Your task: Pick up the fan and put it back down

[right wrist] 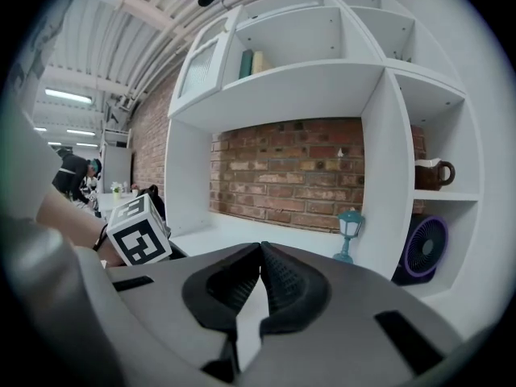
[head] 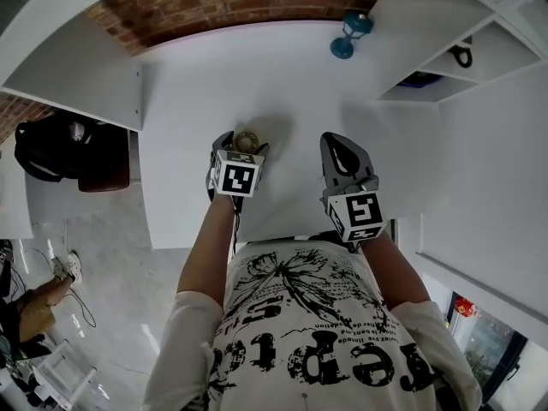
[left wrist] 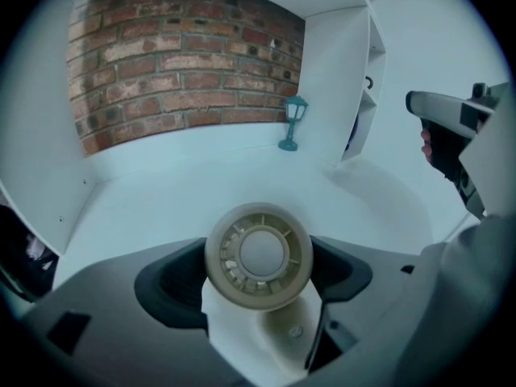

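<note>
A small beige fan (head: 247,140) with a round grille sits between the jaws of my left gripper (head: 240,150), over the near middle of the white desk (head: 257,75). In the left gripper view the fan's head (left wrist: 259,255) fills the gap, a dark jaw pad pressing on each side, and its pale foot (left wrist: 284,329) shows below. Whether the foot touches the desk I cannot tell. My right gripper (head: 343,148) hovers beside it to the right, shut and empty, its tips meeting (right wrist: 260,248).
A teal lantern (head: 349,34) stands at the desk's back right by the brick wall. White shelves (head: 445,58) on the right hold a purple fan (right wrist: 423,248) and a brown mug (right wrist: 434,173). A black bag (head: 60,144) lies on the floor at left.
</note>
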A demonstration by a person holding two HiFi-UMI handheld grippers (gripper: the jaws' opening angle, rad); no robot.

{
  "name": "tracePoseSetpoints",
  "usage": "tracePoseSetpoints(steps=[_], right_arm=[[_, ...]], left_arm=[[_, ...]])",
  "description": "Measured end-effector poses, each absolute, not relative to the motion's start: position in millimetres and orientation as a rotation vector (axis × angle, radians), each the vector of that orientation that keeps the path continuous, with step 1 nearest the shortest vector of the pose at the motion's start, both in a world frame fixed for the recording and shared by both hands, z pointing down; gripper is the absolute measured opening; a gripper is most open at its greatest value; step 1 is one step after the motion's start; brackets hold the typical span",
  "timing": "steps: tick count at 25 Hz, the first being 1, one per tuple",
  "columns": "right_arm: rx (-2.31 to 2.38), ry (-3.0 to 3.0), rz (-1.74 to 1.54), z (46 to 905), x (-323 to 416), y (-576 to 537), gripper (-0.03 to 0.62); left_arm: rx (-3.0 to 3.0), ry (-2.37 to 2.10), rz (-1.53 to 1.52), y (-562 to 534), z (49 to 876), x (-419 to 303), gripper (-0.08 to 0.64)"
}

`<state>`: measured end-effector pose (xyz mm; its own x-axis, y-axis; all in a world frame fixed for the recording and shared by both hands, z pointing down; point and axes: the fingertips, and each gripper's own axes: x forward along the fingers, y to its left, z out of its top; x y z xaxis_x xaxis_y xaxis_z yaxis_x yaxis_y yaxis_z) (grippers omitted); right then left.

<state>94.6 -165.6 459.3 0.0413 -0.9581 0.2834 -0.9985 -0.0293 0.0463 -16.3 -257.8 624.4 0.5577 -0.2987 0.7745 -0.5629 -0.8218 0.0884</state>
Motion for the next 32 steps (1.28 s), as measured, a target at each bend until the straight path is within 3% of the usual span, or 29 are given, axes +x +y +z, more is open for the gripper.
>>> tracePoseSetpoints(steps=[24, 32], right_arm=[[2.081, -2.193, -0.013, 349.8, 75.9, -155.8, 0.014], [2.054, -2.211, -0.109, 327.9, 66.1, -158.4, 0.014]], left_arm=[[3.011, -0.813, 0.297, -240.0, 347.3, -27.4, 0.385], [3.105, -0.752, 0.024, -220.9, 302.9, -52.2, 0.385]])
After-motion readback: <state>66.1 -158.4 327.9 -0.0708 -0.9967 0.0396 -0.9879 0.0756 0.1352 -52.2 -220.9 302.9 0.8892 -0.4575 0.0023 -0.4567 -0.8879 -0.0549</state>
